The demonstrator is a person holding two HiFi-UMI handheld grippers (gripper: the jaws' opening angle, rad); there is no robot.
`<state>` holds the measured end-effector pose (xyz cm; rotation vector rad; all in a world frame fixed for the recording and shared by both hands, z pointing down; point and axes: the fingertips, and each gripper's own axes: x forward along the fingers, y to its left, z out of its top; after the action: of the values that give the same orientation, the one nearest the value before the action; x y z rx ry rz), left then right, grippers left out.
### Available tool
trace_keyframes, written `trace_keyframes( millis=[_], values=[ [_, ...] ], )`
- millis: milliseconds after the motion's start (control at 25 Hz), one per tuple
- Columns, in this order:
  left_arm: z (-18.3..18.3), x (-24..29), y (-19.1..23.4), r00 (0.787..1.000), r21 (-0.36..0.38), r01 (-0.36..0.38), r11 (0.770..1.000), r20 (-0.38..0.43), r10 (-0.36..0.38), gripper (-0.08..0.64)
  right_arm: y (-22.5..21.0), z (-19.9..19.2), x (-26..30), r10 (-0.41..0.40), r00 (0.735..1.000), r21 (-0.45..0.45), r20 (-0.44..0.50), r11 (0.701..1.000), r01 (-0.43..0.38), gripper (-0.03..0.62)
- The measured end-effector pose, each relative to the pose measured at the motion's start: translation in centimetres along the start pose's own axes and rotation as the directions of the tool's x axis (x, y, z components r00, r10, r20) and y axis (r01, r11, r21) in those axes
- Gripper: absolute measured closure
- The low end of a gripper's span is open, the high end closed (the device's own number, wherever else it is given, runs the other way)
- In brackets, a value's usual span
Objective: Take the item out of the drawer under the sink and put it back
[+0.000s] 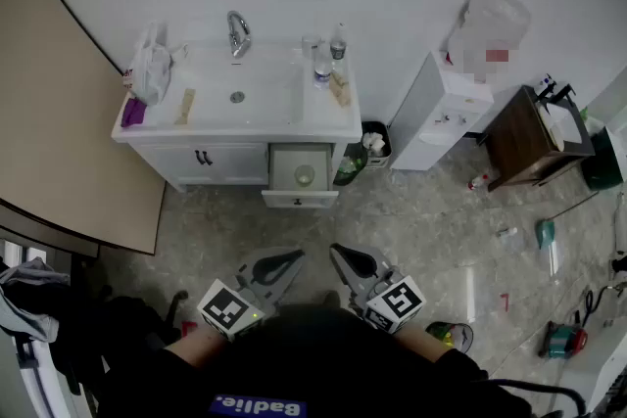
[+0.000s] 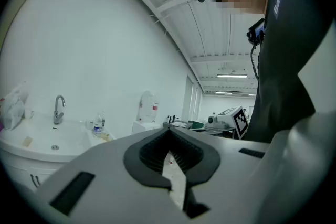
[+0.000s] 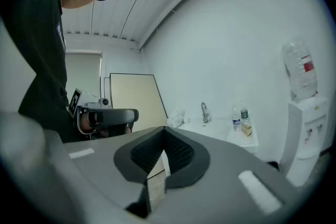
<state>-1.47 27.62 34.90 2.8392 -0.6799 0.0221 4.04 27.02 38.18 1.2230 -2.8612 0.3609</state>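
Inside the open white drawer (image 1: 299,200) under the worktop's right front edge, the small round pale item (image 1: 305,175) is located, well ahead of the left gripper (image 1: 294,256) and the right gripper (image 1: 338,253), neither clearly nearer. Both pairs of fingers are pressed together, empty.

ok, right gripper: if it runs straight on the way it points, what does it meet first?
Nothing close ahead of the right gripper. Its line seems to end at the left end of the white sink cabinet, or on the white wall beside the beige board; depth is unclear.

item (image 1: 305,175) in drawer (image 1: 299,199) too small
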Motion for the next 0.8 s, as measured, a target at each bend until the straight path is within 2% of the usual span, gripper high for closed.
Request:
trace_keyframes(
  millis=[800],
  values=[
    [-0.2, 1.1, -0.1, 1.0, 0.005, -0.008, 1.0, -0.003, 0.008, 0.555, -1.1, 0.0, -0.3, 0.024, 1.0, 0.016, 0.017, 1.0, -0.024, 0.592]
  ],
)
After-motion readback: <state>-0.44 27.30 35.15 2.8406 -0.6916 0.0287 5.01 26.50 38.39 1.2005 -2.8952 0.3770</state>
